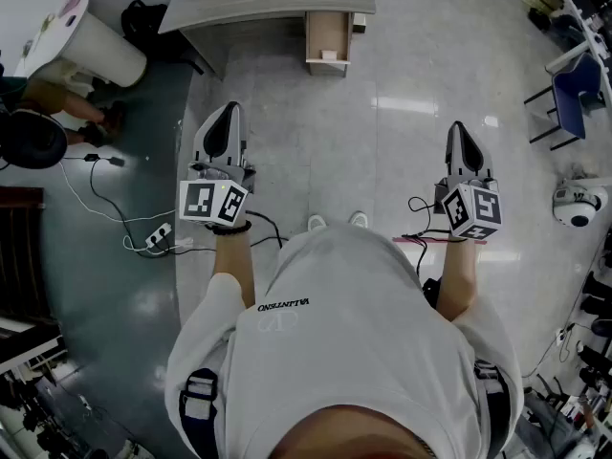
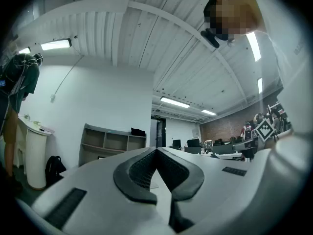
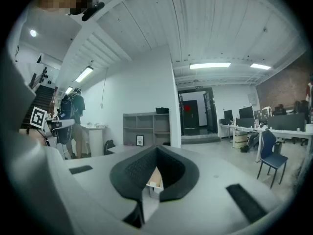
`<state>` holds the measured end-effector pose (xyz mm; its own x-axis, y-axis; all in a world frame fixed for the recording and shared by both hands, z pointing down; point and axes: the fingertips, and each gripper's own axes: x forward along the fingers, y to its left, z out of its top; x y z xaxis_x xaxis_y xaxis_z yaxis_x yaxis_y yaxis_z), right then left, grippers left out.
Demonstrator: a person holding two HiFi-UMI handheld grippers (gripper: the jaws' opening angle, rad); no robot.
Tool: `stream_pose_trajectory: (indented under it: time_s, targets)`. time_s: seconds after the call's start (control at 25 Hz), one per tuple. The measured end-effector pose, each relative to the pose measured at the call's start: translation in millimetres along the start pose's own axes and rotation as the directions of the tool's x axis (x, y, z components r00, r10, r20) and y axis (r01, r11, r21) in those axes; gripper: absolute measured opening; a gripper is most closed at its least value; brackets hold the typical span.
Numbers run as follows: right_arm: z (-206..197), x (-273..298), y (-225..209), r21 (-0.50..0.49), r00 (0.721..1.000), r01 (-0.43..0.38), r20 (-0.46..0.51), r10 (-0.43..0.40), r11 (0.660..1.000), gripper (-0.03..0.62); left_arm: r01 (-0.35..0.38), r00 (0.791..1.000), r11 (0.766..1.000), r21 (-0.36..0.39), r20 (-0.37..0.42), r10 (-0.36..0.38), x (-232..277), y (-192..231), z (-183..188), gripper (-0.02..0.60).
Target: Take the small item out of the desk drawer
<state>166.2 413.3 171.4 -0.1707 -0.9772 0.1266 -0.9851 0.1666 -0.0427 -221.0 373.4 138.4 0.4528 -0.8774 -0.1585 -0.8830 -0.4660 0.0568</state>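
Observation:
A grey desk (image 1: 268,3) stands ahead of me at the top of the head view. Its wooden drawer (image 1: 328,34) is pulled out over the floor, and a small pale item (image 1: 330,55) lies near its front end. Both grippers hang in the air well short of the desk, with nothing in them. My left gripper (image 1: 228,113) is shut, its dark pads meeting at the tip (image 2: 156,150). My right gripper (image 1: 459,130) is shut too (image 3: 156,148). In the right gripper view the open drawer (image 3: 152,179) shows through the slot below the tips.
A white cylindrical stand (image 1: 96,46) and a black bag (image 1: 143,17) sit left of the desk, with a seated person (image 1: 38,132) beside them. A power strip with cables (image 1: 158,237) lies on the floor. On the right are a blue chair (image 1: 579,89) and a white dome device (image 1: 577,202).

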Motion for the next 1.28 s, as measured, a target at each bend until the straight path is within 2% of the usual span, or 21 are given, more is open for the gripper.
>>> stream_pose_trajectory:
  time_s: [0.32,0.56,0.76,1.0,1.28]
  targets:
    - [0.9,4.9,5.4,0.021,0.999,0.038,0.016,-0.038,0.999,0.0,0.006,1.0,1.0,-0.027,-0.015,-0.006,-2.2,10.5,-12.6,-0.005]
    - [-0.2,12.8,24.7,-0.012,0.999,0.054,0.012,-0.053,0.998,0.0,0.022,0.999,0.998,-0.06,-0.039,-0.024,-10.2,23.8,-30.9,-0.005]
    - [4.6,16.0,44.1,-0.065,0.999,0.049,0.011,-0.049,0.997,0.0,0.075,0.994,0.996,-0.04,-0.082,-0.078,-18.8,22.5,-48.1,-0.005]
    - [-5.1,15.3,64.9,-0.083,0.999,0.026,-0.019,-0.028,0.996,0.0,0.102,0.992,0.992,-0.076,-0.06,-0.107,-26.8,22.4,-54.4,-0.004]
    - [-7.9,25.8,62.2,-0.059,1.0,0.023,-0.016,-0.024,0.998,0.0,0.138,0.988,0.986,-0.088,-0.057,-0.143,-17.6,15.9,-59.4,-0.004]
